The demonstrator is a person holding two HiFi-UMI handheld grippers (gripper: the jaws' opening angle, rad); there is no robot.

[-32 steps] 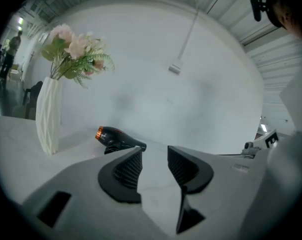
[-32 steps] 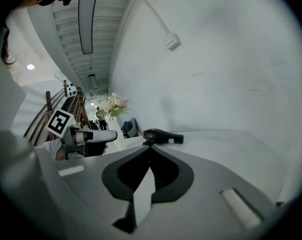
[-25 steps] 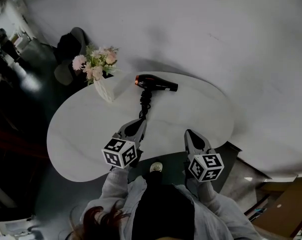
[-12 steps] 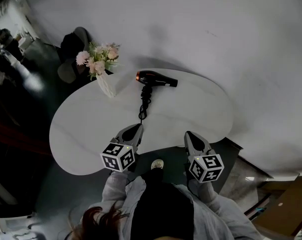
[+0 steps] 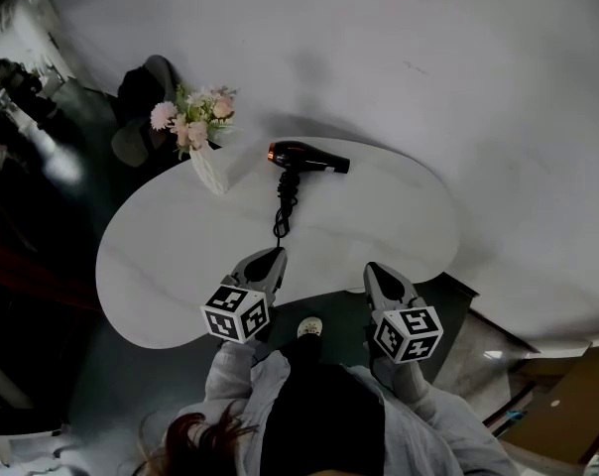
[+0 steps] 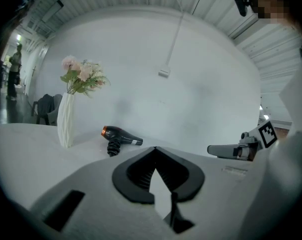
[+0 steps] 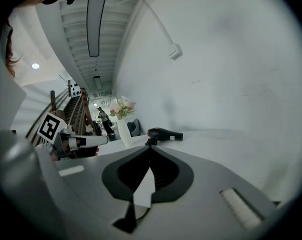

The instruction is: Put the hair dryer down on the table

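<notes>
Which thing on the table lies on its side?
The black hair dryer lies flat; the white flower vase beside it stands upright.

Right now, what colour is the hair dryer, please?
The hair dryer is black with a coppery-orange end; head view shows it best.

Soft, even light fills the head view. The white wall [image 5: 458,87] and the table [image 5: 379,226] are bright and matte, and a faint grey shadow smudges the wall above the hair dryer [image 5: 307,157]. The far left is dim, and the dark floor [image 5: 81,127] there carries one pale reflection. Straight lines bow strongly toward the edges. Both gripper views are round with black corners, and a ceiling strip light [image 7: 96,16] glows in the right one. The near bodies of the left tongs [image 6: 155,151] and right tongs [image 7: 150,151] look soft and out of focus.
</notes>
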